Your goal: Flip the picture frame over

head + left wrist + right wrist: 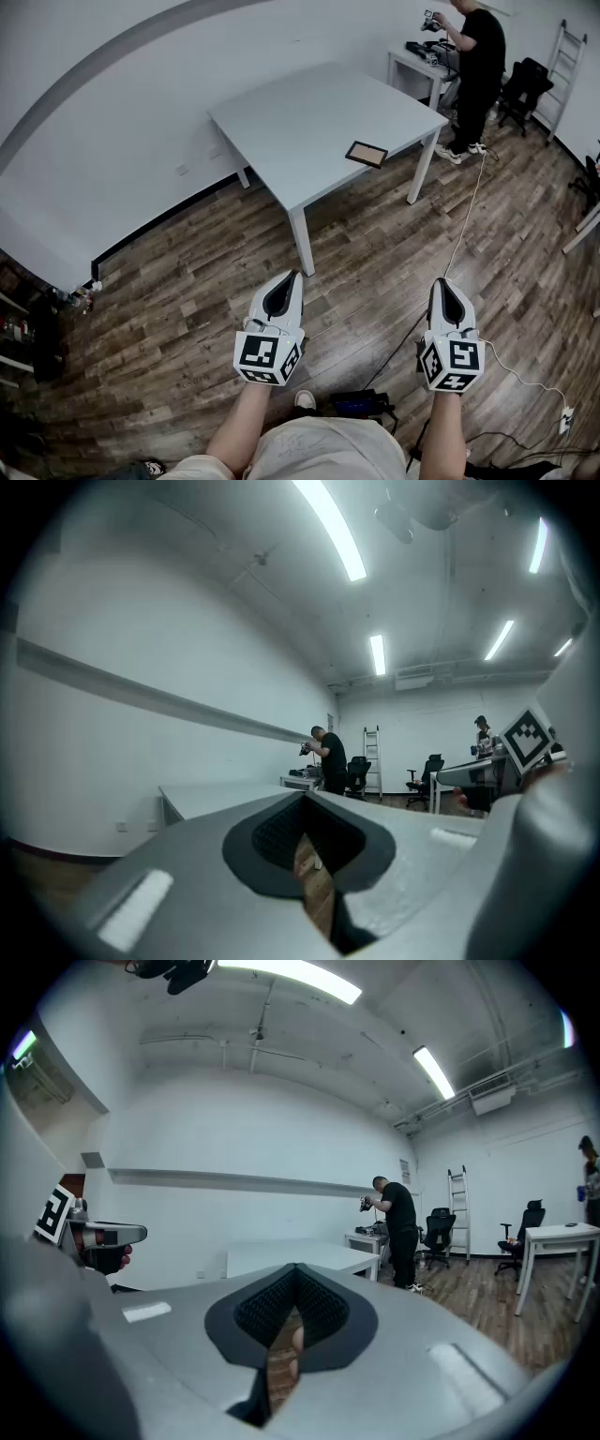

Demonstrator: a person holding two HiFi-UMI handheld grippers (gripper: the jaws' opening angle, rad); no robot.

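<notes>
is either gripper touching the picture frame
No, the picture frame lies on the table, well apart from the left gripper and right gripper.

Closed, empty tongs (292, 1288); white table (281, 1253) beyond.

Overhead and level views, table (309, 112) shared.

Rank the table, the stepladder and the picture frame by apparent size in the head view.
Largest: table.
Then: stepladder, tall but thin, and farther from the camera.
Smallest: picture frame, lying near the table's edge.
</notes>
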